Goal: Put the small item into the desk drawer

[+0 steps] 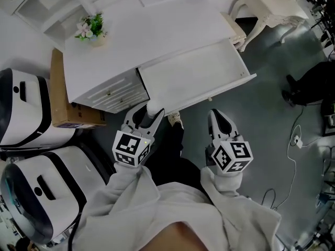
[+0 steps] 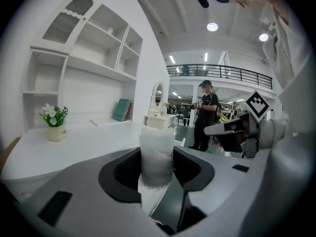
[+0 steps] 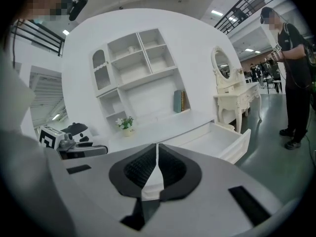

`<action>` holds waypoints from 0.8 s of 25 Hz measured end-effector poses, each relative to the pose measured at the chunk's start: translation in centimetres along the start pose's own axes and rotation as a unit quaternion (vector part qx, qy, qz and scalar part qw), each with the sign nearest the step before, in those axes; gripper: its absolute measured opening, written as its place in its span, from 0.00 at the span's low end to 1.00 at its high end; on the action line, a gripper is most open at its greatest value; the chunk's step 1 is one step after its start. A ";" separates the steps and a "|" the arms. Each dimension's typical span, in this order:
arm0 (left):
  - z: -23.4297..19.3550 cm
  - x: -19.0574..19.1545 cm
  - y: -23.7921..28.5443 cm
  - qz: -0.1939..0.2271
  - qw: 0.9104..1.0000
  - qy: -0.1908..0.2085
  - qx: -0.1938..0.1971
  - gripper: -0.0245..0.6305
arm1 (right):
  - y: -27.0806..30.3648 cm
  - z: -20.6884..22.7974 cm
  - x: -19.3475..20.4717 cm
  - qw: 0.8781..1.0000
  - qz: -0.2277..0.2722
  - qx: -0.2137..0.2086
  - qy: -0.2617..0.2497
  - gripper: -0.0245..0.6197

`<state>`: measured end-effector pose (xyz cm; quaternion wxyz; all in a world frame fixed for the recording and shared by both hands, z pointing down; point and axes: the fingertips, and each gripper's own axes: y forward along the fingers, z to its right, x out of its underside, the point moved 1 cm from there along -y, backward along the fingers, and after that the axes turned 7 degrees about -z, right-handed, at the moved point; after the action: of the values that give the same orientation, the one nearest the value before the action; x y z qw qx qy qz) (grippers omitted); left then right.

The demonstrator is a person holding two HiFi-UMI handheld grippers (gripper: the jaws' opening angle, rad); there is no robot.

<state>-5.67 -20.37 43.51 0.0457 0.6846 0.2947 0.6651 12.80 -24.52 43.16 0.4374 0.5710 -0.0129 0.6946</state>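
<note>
A small white gauze roll (image 1: pixel 153 107) stands upright between the jaws of my left gripper (image 1: pixel 151 114), which is shut on it, just in front of the white desk (image 1: pixel 146 35). In the left gripper view the gauze roll (image 2: pixel 157 154) fills the gap between the black pads. The desk drawer (image 1: pixel 193 77) is pulled out wide and looks bare inside; it lies ahead and right of the roll. My right gripper (image 1: pixel 215 115) hovers below the drawer's front edge, shut with nothing in it; its pads (image 3: pixel 148 167) meet in the right gripper view, with the drawer (image 3: pixel 222 139) beyond.
A flower pot (image 1: pixel 91 29) stands on the desk's left. A cardboard box (image 1: pixel 63 103) and two white machines (image 1: pixel 21 109) sit left of the desk. A cream dressing table (image 1: pixel 272 9) stands at the far right, cables (image 1: pixel 296 140) lie on the floor, and a person (image 3: pixel 296 78) stands nearby.
</note>
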 end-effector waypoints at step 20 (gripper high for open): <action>-6.8 -2.2 8.8 -0.030 0.997 -0.077 -0.012 0.33 | 11.2 2.6 -5.8 0.996 -0.081 -0.027 -0.033 0.10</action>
<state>-8.90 -30.86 46.35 0.0962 0.7240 0.3031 0.6121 7.68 -36.18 44.78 0.5073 0.5804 0.0001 0.6370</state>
